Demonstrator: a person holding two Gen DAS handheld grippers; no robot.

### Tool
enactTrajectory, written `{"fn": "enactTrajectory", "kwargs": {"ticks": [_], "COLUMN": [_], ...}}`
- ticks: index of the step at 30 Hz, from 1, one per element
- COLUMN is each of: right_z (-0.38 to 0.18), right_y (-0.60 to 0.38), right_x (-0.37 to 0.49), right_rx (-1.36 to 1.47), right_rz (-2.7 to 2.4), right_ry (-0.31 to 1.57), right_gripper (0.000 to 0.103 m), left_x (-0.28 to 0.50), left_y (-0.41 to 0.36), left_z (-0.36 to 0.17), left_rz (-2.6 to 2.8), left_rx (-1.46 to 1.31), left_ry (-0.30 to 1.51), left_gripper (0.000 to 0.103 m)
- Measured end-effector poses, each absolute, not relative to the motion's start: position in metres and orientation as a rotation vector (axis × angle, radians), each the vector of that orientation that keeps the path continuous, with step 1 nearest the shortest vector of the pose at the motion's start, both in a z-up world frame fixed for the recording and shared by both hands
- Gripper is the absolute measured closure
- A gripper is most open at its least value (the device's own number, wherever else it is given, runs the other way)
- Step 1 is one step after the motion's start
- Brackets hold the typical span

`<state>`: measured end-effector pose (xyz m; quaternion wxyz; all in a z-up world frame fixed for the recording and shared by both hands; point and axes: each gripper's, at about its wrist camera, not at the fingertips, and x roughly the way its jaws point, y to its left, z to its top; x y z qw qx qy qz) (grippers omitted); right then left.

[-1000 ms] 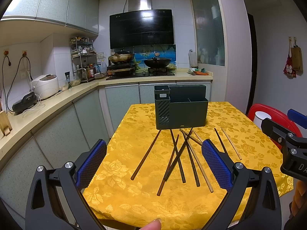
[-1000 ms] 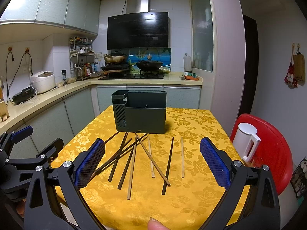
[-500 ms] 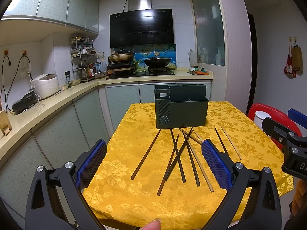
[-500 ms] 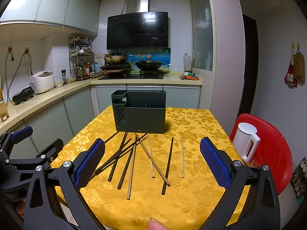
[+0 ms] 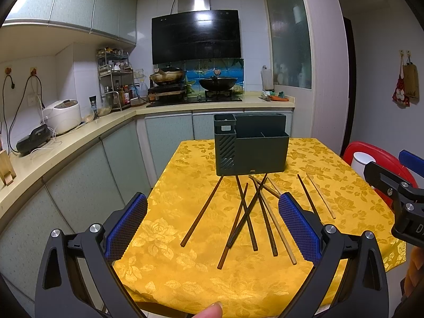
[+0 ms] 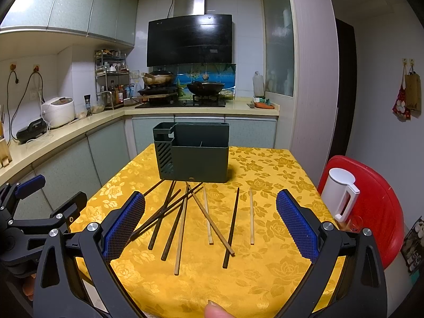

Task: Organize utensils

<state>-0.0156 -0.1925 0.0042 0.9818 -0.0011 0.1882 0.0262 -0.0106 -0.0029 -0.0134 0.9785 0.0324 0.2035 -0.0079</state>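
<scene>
Left gripper (image 5: 212, 222) wide apart, empty, hovering above near edge of yellow-clothed surface (image 5: 169, 228). Right gripper (image 6: 210, 221) likewise spread wide, holding nothing, just beside the left one. Between and beyond the blue pads (image 6: 124, 224): loose chopsticks (image 6: 182, 222), dark and pale, scattered flat on the cloth, several crossing, two lying apart to the right. Behind them, upright dark green utensil holder (image 6: 194, 156) near the far end. White kettle (image 6: 341, 196) on red chair (image 6: 381, 212) at right.
</scene>
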Motion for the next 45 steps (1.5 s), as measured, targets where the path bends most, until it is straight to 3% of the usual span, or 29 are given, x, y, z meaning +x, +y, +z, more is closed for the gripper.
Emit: {"fn": "enactTrajectory", "kwargs": {"ticks": [17, 26, 29, 31, 37, 45], "right_z": [-0.014, -0.034, -0.041, -0.044, -0.052, -0.06], "right_y": [-0.208, -0.231, -0.238, -0.24, -0.242, -0.247], "right_x": [0.008, 0.036, 0.044, 0.049, 0.06, 0.069], "right_rx": [-0.017, 0.014, 0.025, 0.02, -0.002, -0.011], "right_rz": [0.036, 0.02, 0.011, 0.011, 0.033, 0.043], "right_ry": [0.46, 0.551, 0.575, 0.581, 0.586, 0.585], "right_gripper": [0.007, 0.007, 0.007, 0.007, 0.007, 0.007], "left_x": [0.025, 0.064, 0.075, 0.082, 0.1, 0.115], "left_y": [0.046, 0.066, 0.06, 0.057, 0.057, 0.061], "left_z": [-0.026, -0.066, -0.084, -0.097, -0.121, -0.145], "left_rz": [-0.025, -0.057, -0.079, -0.088, -0.115, -0.148], "left_rx": [-0.024, -0.047, -0.008, 0.014, 0.045, 0.051], "left_ry": [0.511, 0.63, 0.67, 0.701, 0.771, 0.846], "left_gripper": [0.007, 0.009, 0.023, 0.038, 0.063, 0.074]}}
